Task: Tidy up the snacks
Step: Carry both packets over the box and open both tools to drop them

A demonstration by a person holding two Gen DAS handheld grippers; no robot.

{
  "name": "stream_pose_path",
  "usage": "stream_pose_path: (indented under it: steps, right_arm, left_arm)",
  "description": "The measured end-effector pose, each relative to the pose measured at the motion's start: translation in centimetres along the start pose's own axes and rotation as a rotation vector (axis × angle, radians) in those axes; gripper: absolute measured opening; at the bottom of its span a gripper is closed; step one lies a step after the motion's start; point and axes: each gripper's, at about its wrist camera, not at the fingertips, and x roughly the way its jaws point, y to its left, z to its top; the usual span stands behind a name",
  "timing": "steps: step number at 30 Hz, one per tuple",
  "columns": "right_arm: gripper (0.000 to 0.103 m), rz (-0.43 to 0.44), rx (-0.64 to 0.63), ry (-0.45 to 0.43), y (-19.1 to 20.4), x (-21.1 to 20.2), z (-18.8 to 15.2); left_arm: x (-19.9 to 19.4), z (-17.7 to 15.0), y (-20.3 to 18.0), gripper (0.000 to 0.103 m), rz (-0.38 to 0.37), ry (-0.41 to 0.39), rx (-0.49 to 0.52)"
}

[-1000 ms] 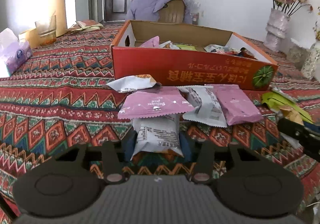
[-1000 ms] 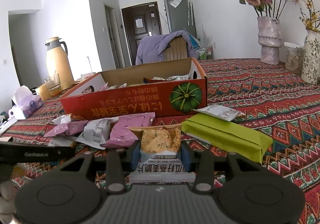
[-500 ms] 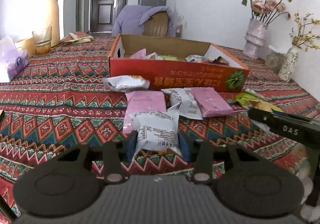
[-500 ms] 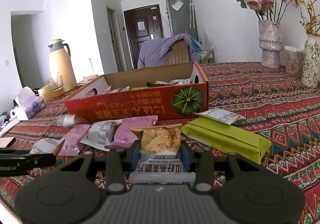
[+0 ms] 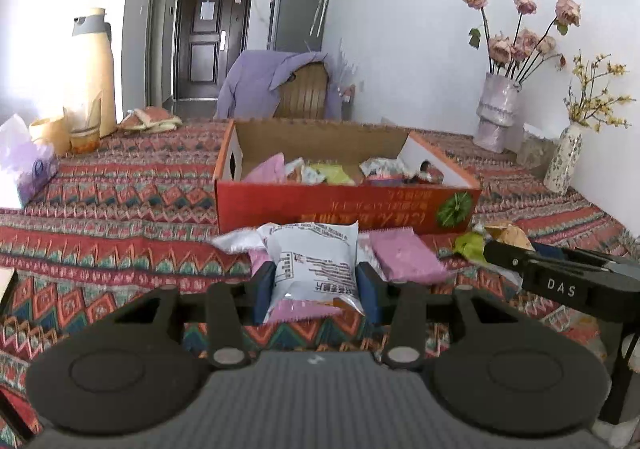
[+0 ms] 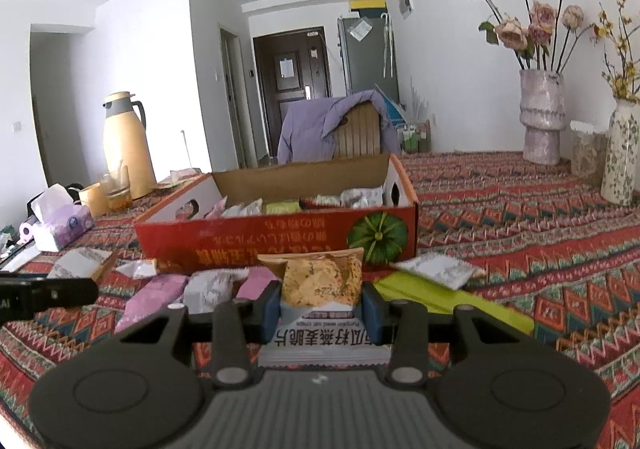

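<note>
patterned tablecloth [image 5: 120,209] | left gripper [image 5: 314,285] clamps white packet [image 5: 312,261] | right gripper [image 6: 320,307] clamps cracker packet [image 6: 318,281]

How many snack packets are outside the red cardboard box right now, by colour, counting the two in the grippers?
Pink foil packets: 2
White or silver foil packets loose on the cloth: 3
Long green packet: 1
White packet in left gripper: 1
Orange-and-white cracker packet in right gripper: 1
Total: 8
</note>
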Motion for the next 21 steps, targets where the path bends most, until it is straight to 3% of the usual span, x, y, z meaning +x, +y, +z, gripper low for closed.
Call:
stream_pose_path:
  steps: [11, 21]
  right_arm:
    - [0.041, -0.009, -0.026, -0.118, 0.1, 1.1, 4.5]
    - [0.041, -0.018, -0.014, -0.152, -0.1, 4.7, 8.9]
  left_arm:
    - [1.1, 4.9, -1.4, 0.044, -0.02, -0.118, 0.022]
    - [4.1, 8.7, -2.1, 0.045, -0.027, -0.151, 0.03]
